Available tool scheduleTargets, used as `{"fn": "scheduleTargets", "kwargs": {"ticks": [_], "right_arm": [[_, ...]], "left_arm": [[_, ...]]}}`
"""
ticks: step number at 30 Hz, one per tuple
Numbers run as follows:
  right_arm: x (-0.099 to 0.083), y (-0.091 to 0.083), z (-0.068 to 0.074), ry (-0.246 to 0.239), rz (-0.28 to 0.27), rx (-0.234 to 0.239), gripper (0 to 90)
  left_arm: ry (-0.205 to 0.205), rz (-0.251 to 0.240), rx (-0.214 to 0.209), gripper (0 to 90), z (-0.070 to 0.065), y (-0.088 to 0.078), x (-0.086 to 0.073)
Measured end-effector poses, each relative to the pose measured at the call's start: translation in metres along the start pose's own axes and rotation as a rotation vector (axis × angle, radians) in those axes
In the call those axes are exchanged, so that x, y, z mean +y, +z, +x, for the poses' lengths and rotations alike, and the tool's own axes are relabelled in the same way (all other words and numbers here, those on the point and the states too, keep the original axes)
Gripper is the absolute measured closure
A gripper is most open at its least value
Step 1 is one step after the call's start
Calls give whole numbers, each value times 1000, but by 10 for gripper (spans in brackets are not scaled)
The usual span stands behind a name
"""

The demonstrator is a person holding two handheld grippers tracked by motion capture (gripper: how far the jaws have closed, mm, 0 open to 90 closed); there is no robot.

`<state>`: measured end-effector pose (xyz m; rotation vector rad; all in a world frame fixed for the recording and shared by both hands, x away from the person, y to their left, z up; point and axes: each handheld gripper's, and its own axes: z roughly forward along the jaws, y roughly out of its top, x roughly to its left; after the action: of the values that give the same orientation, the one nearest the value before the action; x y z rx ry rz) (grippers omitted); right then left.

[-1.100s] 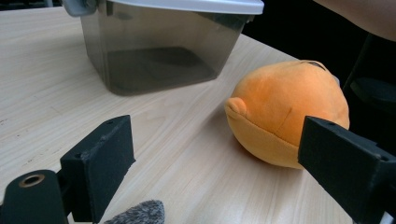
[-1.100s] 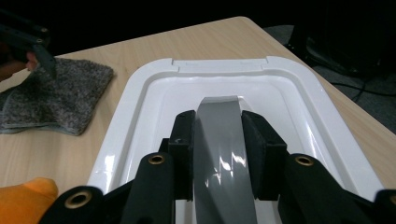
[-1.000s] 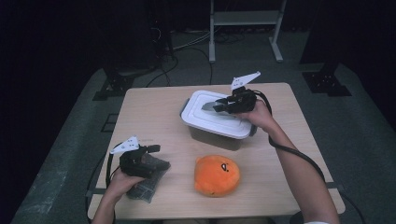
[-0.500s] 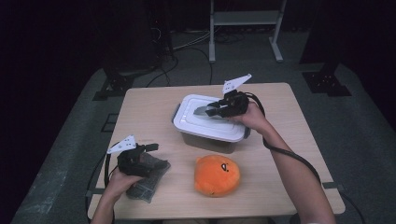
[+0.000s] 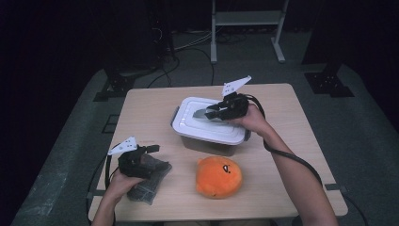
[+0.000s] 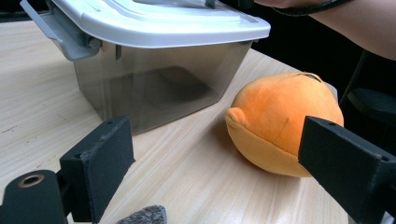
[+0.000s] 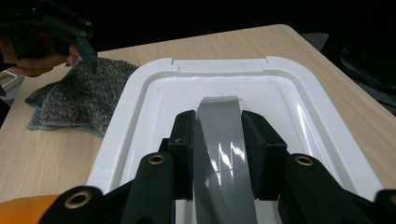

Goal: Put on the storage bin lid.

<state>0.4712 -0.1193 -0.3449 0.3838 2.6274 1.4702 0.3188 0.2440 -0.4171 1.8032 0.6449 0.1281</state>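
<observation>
Item: lidded plastic box [image 5: 209,129], mid-worktop [image 5: 301,155]. Rigid, light (seemingly empty), lid glossy; best taken by grey lid handle [image 7: 224,140]. Right tool [image 5: 211,113] clamped on that handle; left tool [image 5: 153,149] wide, over grey cloth [image 5: 148,181].

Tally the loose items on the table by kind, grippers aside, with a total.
Lidded plastic box: 1
Orange plush toy: 1
Grey cloth: 1
Total: 3
</observation>
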Motion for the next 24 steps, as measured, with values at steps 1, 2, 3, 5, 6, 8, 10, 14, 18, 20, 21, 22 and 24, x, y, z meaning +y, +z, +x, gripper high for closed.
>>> {"fn": "scheduleTargets", "kwargs": {"ticks": [1, 2, 3, 5, 6, 8, 10, 14, 18, 20, 21, 22, 24], "right_arm": [[0, 0, 0, 0, -1, 2, 654], [0, 1, 1, 1, 1, 3, 654], [1, 1, 1, 0, 2, 4, 654], [1, 1, 1, 4, 3, 7, 654], [1, 1, 1, 1, 4, 5, 654], [1, 2, 2, -5, 4, 6, 654], [1, 2, 2, -3, 4, 7, 654], [2, 2, 2, -1, 6, 7, 654], [2, 2, 2, -2, 7, 8, 654], [2, 2, 2, -2, 9, 7, 654], [2, 2, 3, -3, 9, 8, 654], [2, 2, 3, -1, 9, 8, 654], [2, 2, 3, -2, 9, 8, 654]], "left_arm": [[-6, -3, 0, 99, 0, 0, 0], [-4, -3, 1, 99, 0, 0, 0], [-2, -2, 3, 99, 0, 0, 0], [-2, -1, 5, 99, 1, 0, 0], [-3, -2, 5, 99, 1, 0, -1], [-2, 0, 6, 99, 1, 0, -1], [-2, 4, 6, 99, 1, 0, -1], [-2, 6, 5, 99, 0, 1, -1], [1, 4, 7, 99, 0, 1, -1], [1, 4, 6, 98, 1, 1, -1], [1, 4, 7, 98, 1, 1, -1], [0, 3, 8, 98, 1, 1, -1], [-2, 2, 8, 98, 1, 1, -1]]}}
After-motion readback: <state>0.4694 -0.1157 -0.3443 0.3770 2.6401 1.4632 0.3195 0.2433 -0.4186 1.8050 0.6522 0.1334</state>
